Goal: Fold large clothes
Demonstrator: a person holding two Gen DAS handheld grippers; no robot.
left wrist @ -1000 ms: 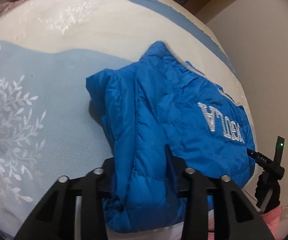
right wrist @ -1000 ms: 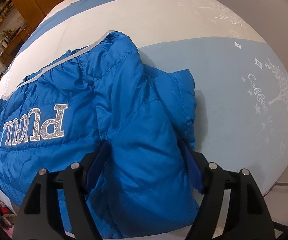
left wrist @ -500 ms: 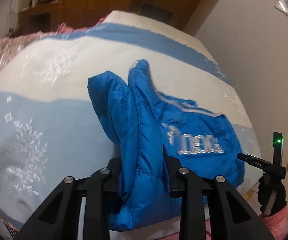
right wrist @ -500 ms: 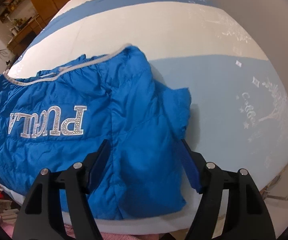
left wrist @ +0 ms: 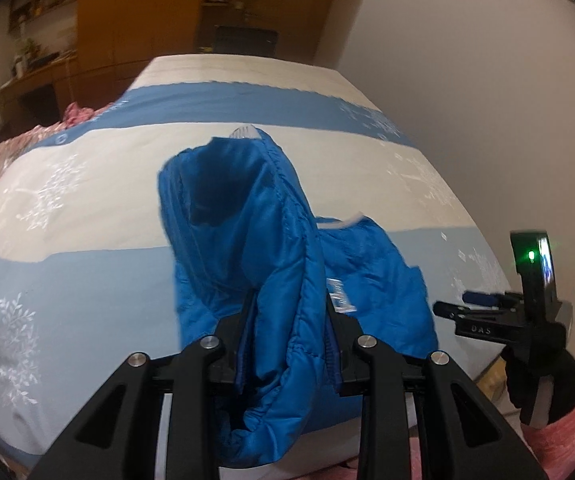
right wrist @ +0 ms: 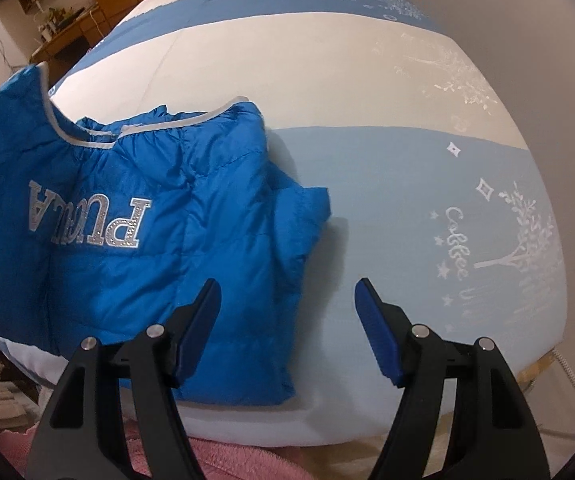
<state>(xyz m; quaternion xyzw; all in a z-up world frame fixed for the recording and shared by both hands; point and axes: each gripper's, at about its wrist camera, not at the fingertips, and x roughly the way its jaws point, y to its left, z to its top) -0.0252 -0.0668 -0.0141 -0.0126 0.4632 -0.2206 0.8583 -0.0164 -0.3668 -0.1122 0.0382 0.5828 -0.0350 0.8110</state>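
A blue padded jacket (right wrist: 135,240) with silver lettering lies on the near part of the bed. My left gripper (left wrist: 287,320) is shut on a fold of the blue jacket (left wrist: 255,240) and holds that side lifted above the bed, so the fabric hangs from the jaws. My right gripper (right wrist: 287,312) is open and empty, just above the jacket's right edge, its left finger over the fabric. The right gripper also shows at the right of the left wrist view (left wrist: 447,312).
The bed cover (right wrist: 367,80) has white, light blue and dark blue bands. A plain wall (left wrist: 487,80) runs along the bed's right side. Wooden cabinets (left wrist: 127,20) stand beyond the far end. Pink fabric (right wrist: 227,460) lies at the near edge.
My left gripper has lifted its side of the jacket up and away from the bed. My right gripper has let go of the jacket and drawn back to the right.
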